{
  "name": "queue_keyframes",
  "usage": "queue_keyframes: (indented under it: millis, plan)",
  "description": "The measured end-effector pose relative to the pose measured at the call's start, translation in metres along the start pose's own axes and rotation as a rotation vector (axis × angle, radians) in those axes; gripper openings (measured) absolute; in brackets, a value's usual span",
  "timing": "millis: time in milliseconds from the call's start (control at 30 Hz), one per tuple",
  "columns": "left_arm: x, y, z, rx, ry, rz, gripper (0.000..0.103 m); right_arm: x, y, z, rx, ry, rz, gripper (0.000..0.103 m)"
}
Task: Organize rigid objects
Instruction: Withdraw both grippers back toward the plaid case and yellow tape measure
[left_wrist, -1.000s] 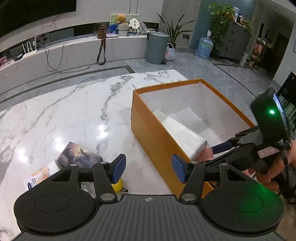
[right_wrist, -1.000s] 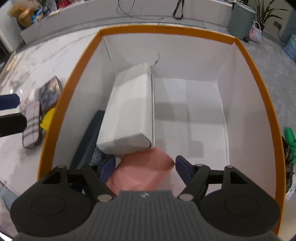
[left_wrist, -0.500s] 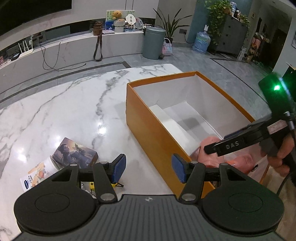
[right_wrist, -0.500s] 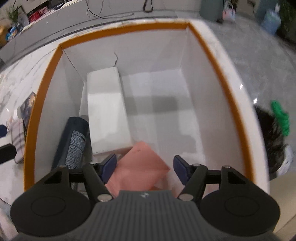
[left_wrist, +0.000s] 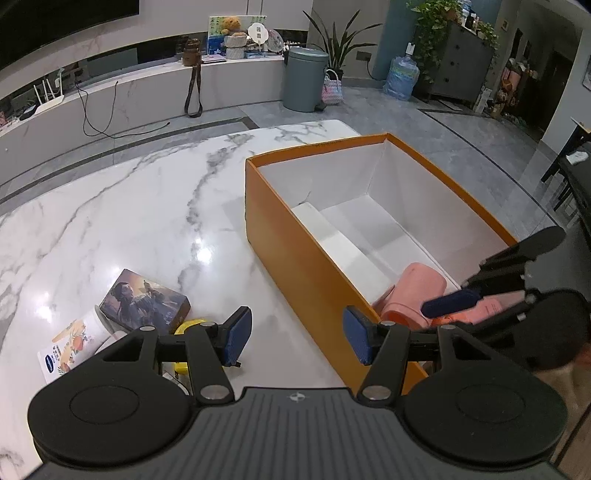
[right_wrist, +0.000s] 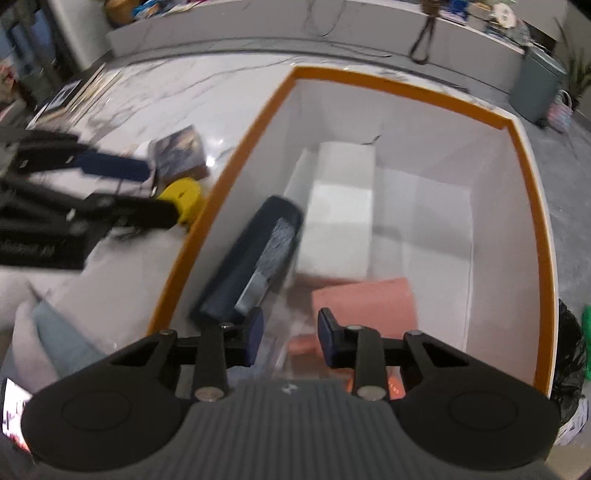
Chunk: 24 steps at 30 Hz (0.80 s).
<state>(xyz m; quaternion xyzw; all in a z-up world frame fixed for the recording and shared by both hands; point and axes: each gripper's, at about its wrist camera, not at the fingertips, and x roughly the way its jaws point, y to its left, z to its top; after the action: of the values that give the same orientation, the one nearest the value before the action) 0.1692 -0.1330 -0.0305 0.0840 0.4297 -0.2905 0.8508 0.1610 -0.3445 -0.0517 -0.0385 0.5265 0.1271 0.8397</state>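
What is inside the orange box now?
Inside the orange box: a white box, a dark blue case and a pink item. The right tool hides what lies nearest.

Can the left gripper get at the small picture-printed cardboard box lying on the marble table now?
Probably yes. The left gripper is open and empty, and the picture-printed cardboard box lies uncovered on the marble table, just left of it. Only a yellow round object crowds its near corner.
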Motion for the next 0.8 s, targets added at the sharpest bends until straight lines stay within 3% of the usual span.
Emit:
queue_keyframes:
  millis: [133,233,400,800]
  plan:
    - [0.001,-0.001,-0.001,0.004,0.007,0.0,0.068,-0.008,0.01,-0.011,-0.052,0.06,-0.012,0.032]
    - [0.001,-0.003,-0.002,0.006,0.01,-0.001,0.068,-0.013,0.015,-0.015,-0.065,0.076,0.026,0.029]
    - [0.0,-0.005,-0.003,0.008,0.013,0.001,0.068,-0.009,0.022,-0.007,-0.047,0.039,0.056,0.016]
    - [-0.002,0.011,-0.014,-0.025,0.019,0.009,0.068,0.022,0.01,0.025,0.016,-0.007,0.032,0.009]
